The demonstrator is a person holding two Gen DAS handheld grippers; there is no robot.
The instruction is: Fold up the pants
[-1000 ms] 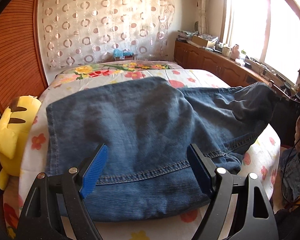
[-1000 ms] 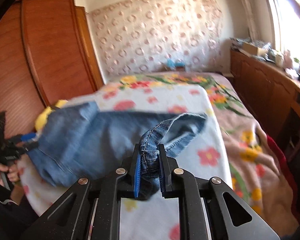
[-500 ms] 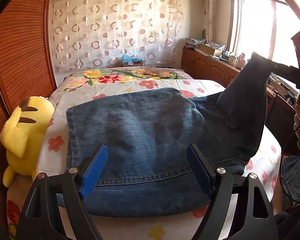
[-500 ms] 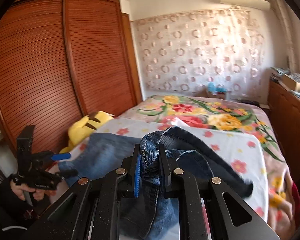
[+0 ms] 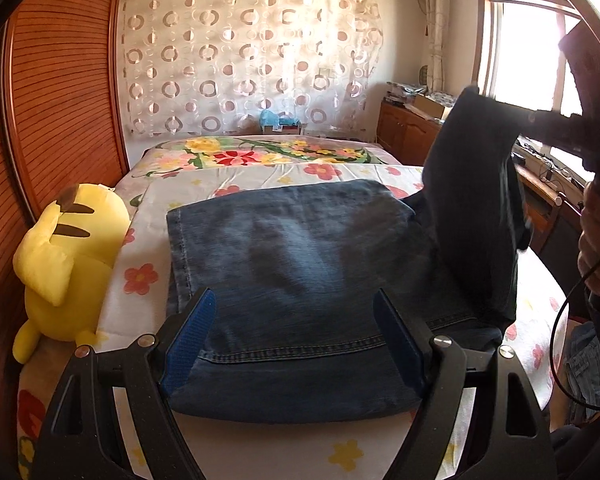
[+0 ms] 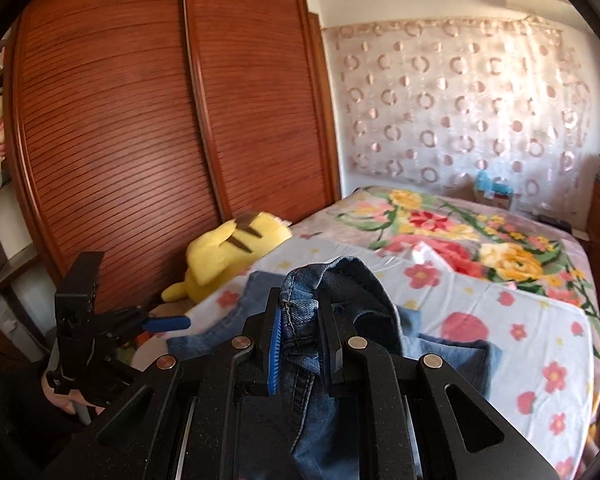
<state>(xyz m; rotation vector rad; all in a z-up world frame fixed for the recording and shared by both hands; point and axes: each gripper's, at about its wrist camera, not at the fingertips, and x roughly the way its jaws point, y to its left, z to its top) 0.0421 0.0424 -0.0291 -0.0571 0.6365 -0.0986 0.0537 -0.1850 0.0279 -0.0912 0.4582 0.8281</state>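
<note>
Blue denim pants (image 5: 300,264) lie flat on the flowered bed sheet, hem edge toward me. My left gripper (image 5: 296,332) is open and empty, its blue-padded fingers hovering over the near hem. My right gripper (image 6: 300,320) is shut on a bunched end of the pants (image 6: 300,300) and holds it lifted above the bed. In the left wrist view that lifted end (image 5: 476,208) hangs from the right gripper at the right. In the right wrist view the left gripper (image 6: 156,322) shows at the lower left.
A yellow plush toy (image 5: 68,264) lies at the bed's left edge against the wooden wardrobe (image 6: 140,120). A wooden cabinet (image 5: 408,136) with clutter stands under the window at the right. A flowered blanket (image 6: 460,236) covers the far bed.
My right gripper has lifted the pants end up and carried it left over the bed. My left gripper has pulled back slightly, still open.
</note>
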